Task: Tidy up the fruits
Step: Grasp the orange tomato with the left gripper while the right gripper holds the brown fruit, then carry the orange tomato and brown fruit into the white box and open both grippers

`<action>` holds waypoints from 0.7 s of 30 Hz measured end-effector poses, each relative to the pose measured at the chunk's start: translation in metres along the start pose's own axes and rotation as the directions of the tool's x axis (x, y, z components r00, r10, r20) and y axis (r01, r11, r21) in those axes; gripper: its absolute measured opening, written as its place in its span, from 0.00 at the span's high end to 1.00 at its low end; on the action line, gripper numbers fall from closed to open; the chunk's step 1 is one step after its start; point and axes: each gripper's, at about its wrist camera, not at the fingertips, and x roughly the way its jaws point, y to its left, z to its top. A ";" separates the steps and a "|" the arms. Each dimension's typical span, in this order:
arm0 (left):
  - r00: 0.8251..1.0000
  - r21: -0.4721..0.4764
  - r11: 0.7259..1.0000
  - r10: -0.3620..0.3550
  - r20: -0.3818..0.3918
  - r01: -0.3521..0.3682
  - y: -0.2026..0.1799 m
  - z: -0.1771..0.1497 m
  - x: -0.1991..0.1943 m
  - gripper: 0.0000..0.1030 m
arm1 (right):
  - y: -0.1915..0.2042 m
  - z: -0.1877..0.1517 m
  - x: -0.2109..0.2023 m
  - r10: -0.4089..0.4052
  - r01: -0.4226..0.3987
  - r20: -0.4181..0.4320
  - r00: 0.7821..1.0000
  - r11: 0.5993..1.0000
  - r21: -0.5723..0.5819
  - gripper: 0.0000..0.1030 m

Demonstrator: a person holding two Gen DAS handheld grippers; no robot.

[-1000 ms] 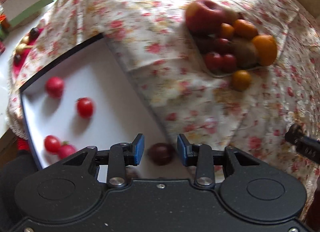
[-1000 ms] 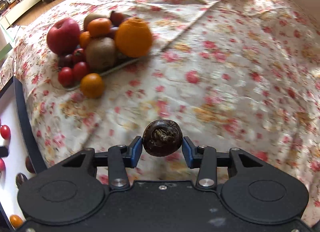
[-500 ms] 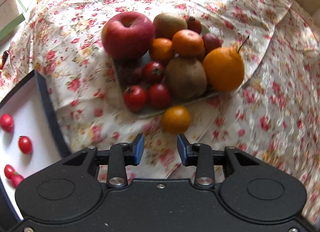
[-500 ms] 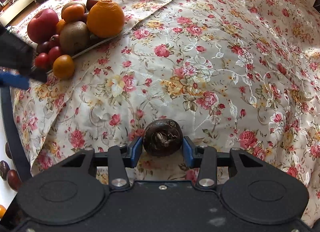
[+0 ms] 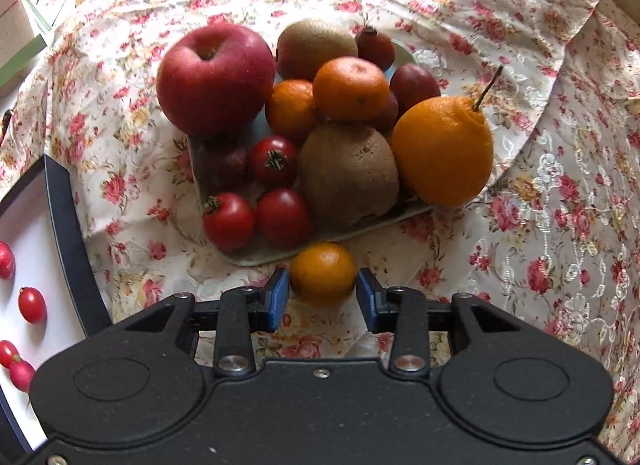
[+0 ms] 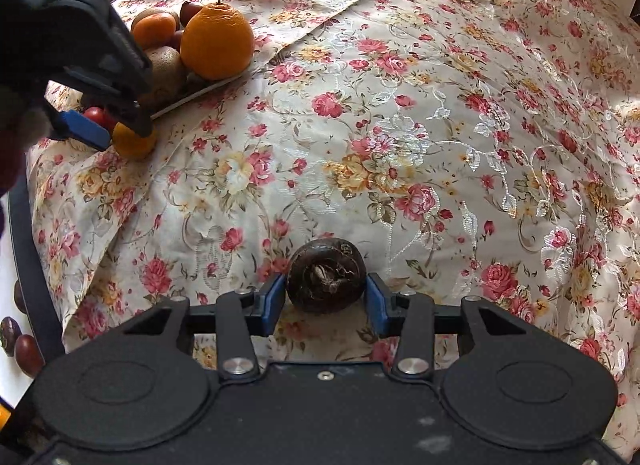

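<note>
My left gripper is open, its blue pads on either side of a small orange fruit that lies on the floral cloth just in front of the fruit plate. The plate holds a red apple, kiwis, mandarins, cherry tomatoes and a big stemmed orange. My right gripper is shut on a dark brown round fruit low over the cloth. The left gripper also shows in the right wrist view, at the small orange fruit.
A white tray with a dark rim lies to the left and holds several small red fruits. In the right wrist view its edge shows dark round fruits. Floral cloth covers the table to the right.
My left gripper left the white tray, swung right to the fruit plate and closed in around the small orange fruit. My right gripper kept hold of the dark fruit and moved lower and rightward.
</note>
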 end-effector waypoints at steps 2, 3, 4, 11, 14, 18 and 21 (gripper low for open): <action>1.000 -0.008 1.000 0.012 -0.013 -0.012 -0.001 0.001 0.006 0.52 | 0.000 0.000 0.000 0.001 -0.001 0.000 1.000 1.000 0.000 0.56; 1.000 -0.007 1.000 0.015 -0.024 -0.015 -0.002 0.001 0.010 0.52 | 0.000 0.000 0.000 0.002 -0.002 0.000 1.000 1.000 0.000 0.56; 0.999 -0.006 1.000 0.011 -0.042 -0.011 -0.002 0.001 0.014 0.54 | -0.001 0.000 0.000 0.004 -0.004 0.000 1.000 1.000 0.000 0.56; 0.992 -0.064 0.998 -0.038 -0.117 0.031 0.020 -0.008 0.009 0.56 | -0.001 0.002 0.000 0.007 -0.007 -0.011 1.000 1.000 0.003 0.56; 0.992 -0.037 0.999 -0.028 -0.124 0.024 0.035 -0.018 -0.006 0.56 | -0.001 0.004 0.001 0.003 -0.003 -0.021 1.000 1.000 0.006 0.56; 0.990 -0.018 0.999 -0.044 -0.134 0.042 0.067 -0.037 -0.027 0.56 | 0.001 0.008 0.001 -0.004 0.004 -0.040 0.999 1.000 0.005 0.56; 0.987 -0.034 0.997 -0.067 -0.145 0.063 0.103 -0.050 -0.042 0.56 | 0.004 0.009 -0.001 0.014 -0.014 -0.065 0.998 1.000 0.006 0.56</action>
